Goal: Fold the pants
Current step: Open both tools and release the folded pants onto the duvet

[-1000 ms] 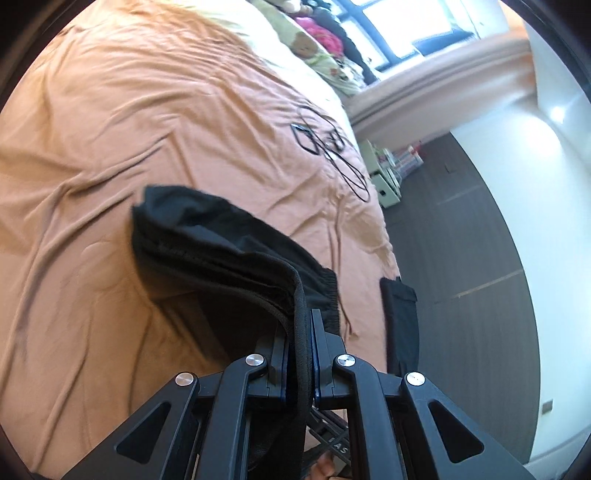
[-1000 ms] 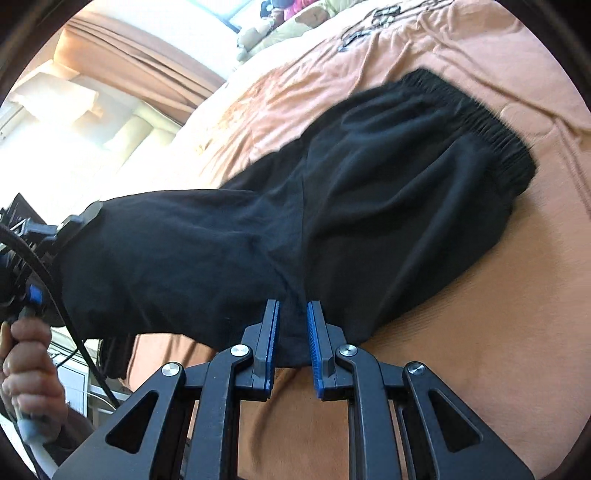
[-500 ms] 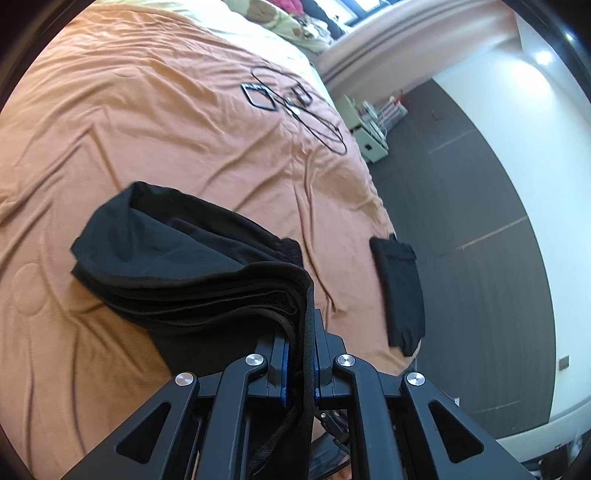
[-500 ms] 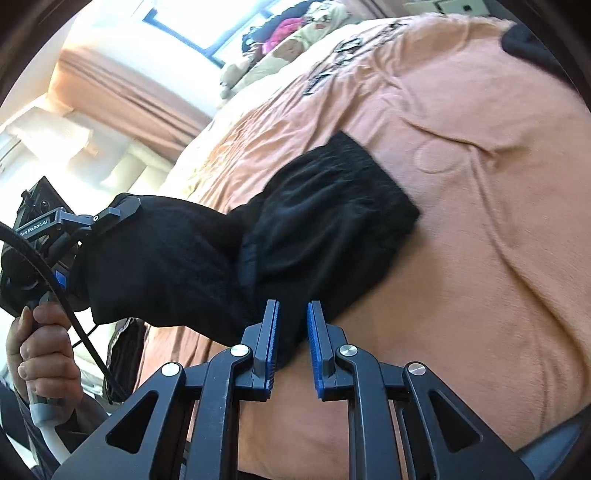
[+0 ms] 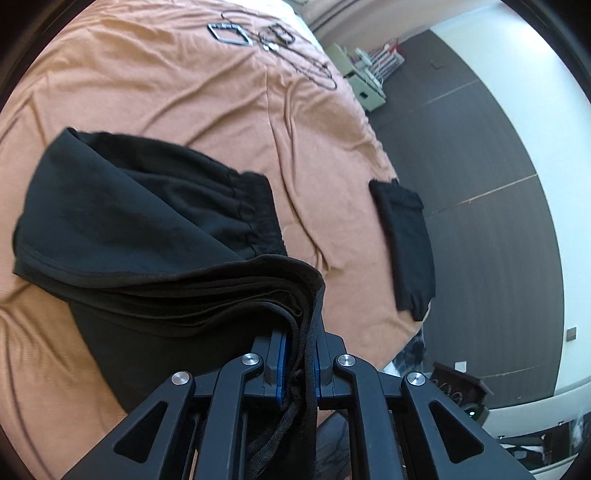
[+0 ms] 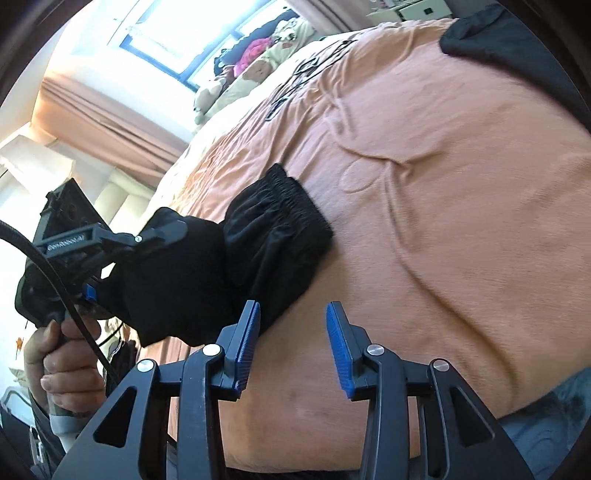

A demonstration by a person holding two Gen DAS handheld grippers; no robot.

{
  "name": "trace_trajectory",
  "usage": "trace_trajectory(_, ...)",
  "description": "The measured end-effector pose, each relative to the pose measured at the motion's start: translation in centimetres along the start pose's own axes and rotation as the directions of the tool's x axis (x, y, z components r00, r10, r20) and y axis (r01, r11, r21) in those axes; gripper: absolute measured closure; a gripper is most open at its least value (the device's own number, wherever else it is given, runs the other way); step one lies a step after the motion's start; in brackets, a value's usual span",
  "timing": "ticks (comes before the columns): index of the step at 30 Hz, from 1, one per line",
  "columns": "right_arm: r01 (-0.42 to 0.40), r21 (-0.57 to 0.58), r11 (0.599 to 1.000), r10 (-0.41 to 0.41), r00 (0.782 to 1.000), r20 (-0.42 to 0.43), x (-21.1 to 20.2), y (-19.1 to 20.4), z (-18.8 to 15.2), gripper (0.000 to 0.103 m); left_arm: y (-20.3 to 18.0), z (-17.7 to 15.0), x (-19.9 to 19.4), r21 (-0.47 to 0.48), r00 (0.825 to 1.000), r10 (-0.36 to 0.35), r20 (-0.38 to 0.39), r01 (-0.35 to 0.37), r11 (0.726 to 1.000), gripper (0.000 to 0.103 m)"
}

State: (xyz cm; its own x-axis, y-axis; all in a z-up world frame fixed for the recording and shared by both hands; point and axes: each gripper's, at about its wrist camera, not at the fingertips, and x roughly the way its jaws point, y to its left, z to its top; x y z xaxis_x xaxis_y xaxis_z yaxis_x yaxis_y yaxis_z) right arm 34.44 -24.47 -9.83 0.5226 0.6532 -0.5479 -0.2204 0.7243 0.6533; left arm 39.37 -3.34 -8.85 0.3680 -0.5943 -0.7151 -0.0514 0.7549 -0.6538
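Note:
Black pants (image 5: 147,229) lie folded on the orange bedcover (image 5: 166,92), elastic waistband toward the bed's middle. My left gripper (image 5: 299,354) is shut on the stacked fabric edge and a drawstring at the near end. In the right wrist view the same pants (image 6: 258,254) hang from the left gripper (image 6: 155,236), held by a hand (image 6: 62,362) at the left. My right gripper (image 6: 291,332) has its jaws opening, blue pads apart, with only bedcover between them; the pants' edge lies just beside the left pad.
A second folded black garment (image 5: 406,247) lies at the bed's right edge, above dark floor (image 5: 480,166). Cables and a small frame (image 5: 229,35) rest far up the bed. Pillows and plush toys (image 6: 258,62) sit by the window.
My right gripper let go of the pants and its jaws spread. The left gripper carried the fabric edge across, folding the pants into a shorter stack lying lower on the bed.

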Motion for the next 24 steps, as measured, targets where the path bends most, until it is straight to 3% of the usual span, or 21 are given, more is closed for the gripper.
trace_trajectory(2,0.008,0.007,1.000,-0.008,1.000,0.003,-0.8,-0.4,-0.2,0.068,0.0,0.0,0.9,-0.012,1.000,-0.006,-0.023,0.006,1.000,0.082)
trace_trajectory(4,0.012,0.012,1.000,-0.012,1.000,0.005,-1.1,-0.7,-0.1,0.068,0.0,-0.2,1.4,-0.026,0.998,-0.038,-0.040,0.037,0.999,0.053)
trace_trajectory(7,0.018,0.019,1.000,-0.018,1.000,0.006,-1.7,-1.2,-0.1,0.068,-0.3,-0.8,1.3,-0.019,0.997,-0.071,-0.041,0.070,0.997,0.021)
trace_trajectory(9,0.014,0.026,1.000,-0.014,1.000,0.006,-2.0,-1.5,0.1,0.064,-0.3,-1.0,0.9,-0.015,0.996,-0.084,-0.038,0.084,0.996,0.018)
trace_trajectory(11,0.008,0.034,0.999,-0.008,1.000,0.013,-2.1,-1.6,0.5,0.052,-0.1,-1.3,0.3,-0.013,0.996,-0.077,-0.040,0.076,0.997,0.018)
trace_trajectory(15,-0.004,0.041,0.999,0.002,0.999,0.040,-2.5,-1.8,0.9,0.047,1.2,-1.6,-1.3,-0.025,0.998,-0.065,-0.015,0.065,0.998,0.015)
trace_trajectory(20,-0.050,0.053,0.997,0.047,0.997,0.063,-2.9,-1.6,1.1,0.030,3.8,-1.8,-2.8,-0.061,0.999,-0.036,0.029,0.038,0.997,0.012)
trace_trajectory(24,-0.070,0.056,0.996,0.067,0.996,0.056,-2.0,-1.6,1.5,0.027,6.8,-1.8,-3.6,-0.120,0.998,-0.004,0.056,0.011,0.993,0.012)
